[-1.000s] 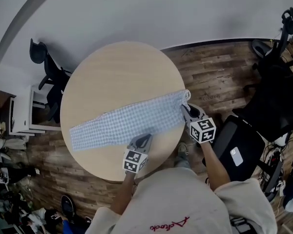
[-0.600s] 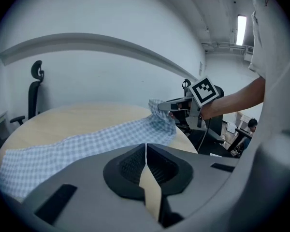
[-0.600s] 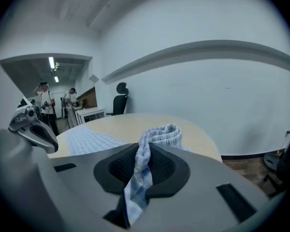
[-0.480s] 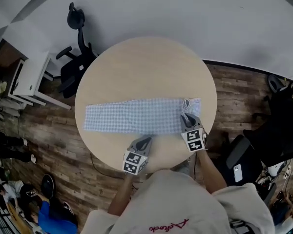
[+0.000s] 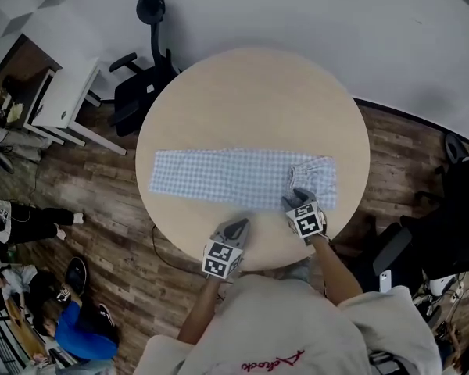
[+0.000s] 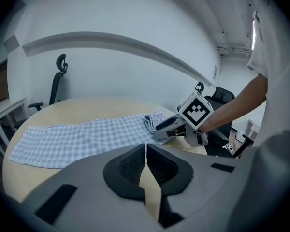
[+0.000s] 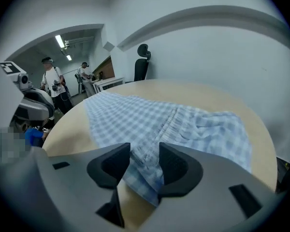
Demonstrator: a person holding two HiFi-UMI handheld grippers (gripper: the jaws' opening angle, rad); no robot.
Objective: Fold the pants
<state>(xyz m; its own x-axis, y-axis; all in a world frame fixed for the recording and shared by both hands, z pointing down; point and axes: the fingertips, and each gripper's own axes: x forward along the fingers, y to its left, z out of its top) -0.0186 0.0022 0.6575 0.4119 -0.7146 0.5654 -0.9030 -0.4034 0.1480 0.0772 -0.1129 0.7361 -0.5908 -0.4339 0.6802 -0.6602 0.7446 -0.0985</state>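
The blue-checked pants (image 5: 234, 180) lie stretched left to right across the round wooden table (image 5: 250, 100), waist end at the right. My right gripper (image 5: 295, 199) stands at the near side of the waistband. In the right gripper view its jaws have just been opening, and the edge of the pants (image 7: 144, 164) lies loosely in the gap between them. My left gripper (image 5: 237, 225) rests at the table's near edge, just short of the cloth, shut with nothing in it (image 6: 146, 147). The left gripper view shows the pants (image 6: 77, 134) ahead and the right gripper (image 6: 159, 127) on the rumpled waist.
A black office chair (image 5: 141, 76) and a white desk (image 5: 59, 100) stand beyond the table at the left. Another dark chair (image 5: 453, 201) is at the right. People (image 7: 50, 88) stand in the room's far part, over wooden floor (image 5: 102, 209).
The right gripper has moved with the waist end further onto the table and lower, and its jaws have opened. The left gripper has shifted along the near edge, still shut.
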